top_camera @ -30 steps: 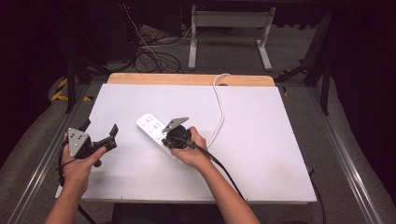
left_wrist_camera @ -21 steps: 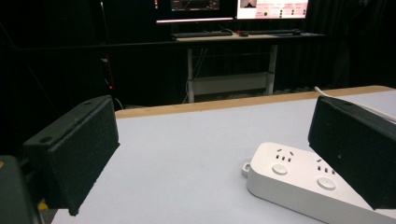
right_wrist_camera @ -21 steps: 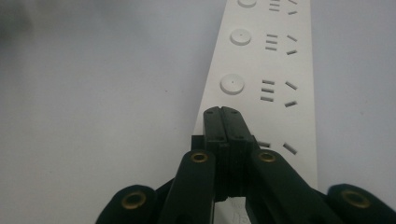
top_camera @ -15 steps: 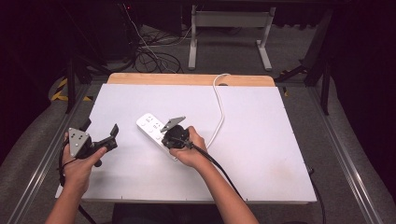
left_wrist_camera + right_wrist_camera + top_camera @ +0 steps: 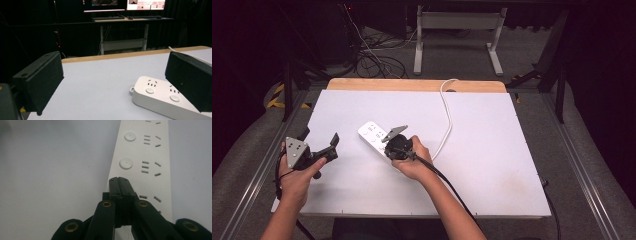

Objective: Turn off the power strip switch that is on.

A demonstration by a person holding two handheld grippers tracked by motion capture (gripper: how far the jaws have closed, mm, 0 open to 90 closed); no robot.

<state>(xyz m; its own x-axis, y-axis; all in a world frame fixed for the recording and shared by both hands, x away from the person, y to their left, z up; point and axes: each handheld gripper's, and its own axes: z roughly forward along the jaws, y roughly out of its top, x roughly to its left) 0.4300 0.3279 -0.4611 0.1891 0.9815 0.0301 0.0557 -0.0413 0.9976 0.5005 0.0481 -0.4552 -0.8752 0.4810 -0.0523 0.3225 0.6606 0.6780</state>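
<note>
1. High view: a white, matte table top [image 5: 492, 165] with a pale wooden strip along its far edge carries a white plastic power strip [image 5: 374, 136]. The strip is a long, flat, round-cornered bar lying at a slant left of the table's middle. A white cord [image 5: 447, 120] curves from the strip's near end up to the far wooden edge. The right gripper [image 5: 388, 145], black with a grey three-cornered plate on top, sits over the strip's near half, held by the right hand [image 5: 412, 160]. The left gripper [image 5: 319, 141], held by the left hand [image 5: 297, 175], is left of the strip and well apart from it, its black jaws spread wide with nothing between them.

2. Left gripper view: two blocky black jaws with a fine, grainy foam-like face stand far apart, gripping nothing. The strip's smooth, glossy end lies low to the right, partly behind the right-hand jaw; it shows round push buttons beside slotted sockets and a small tab at its end. Beyond the strip, the wooden edge and a dark room with desk legs.

3. Right gripper view: the slim black jaws, ribbed at the base with brass-coloured rivets on the linkage, are pressed together tip to tip, clasping nothing visible. Their tips lie over the strip's left edge, just below a round button. Whether they touch the strip I cannot tell.
</note>
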